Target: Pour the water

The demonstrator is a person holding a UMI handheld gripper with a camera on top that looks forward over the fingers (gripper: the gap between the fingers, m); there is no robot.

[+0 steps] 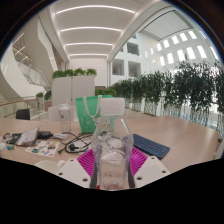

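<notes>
A clear plastic water bottle (112,150) stands upright between my gripper's (112,168) two fingers, its body filling the gap. The magenta pads (88,164) press against both sides of it. The bottle is see-through with a ribbed body, and its top reaches up to about the height of a green cup (88,116) that stands beyond it on the table (175,135). The bottle's base is hidden low between the fingers.
A dark keyboard (152,146) lies just right of the fingers. Cables, papers and small items (45,143) clutter the table to the left. White chairs (112,106) and a row of plants (170,95) stand behind the table.
</notes>
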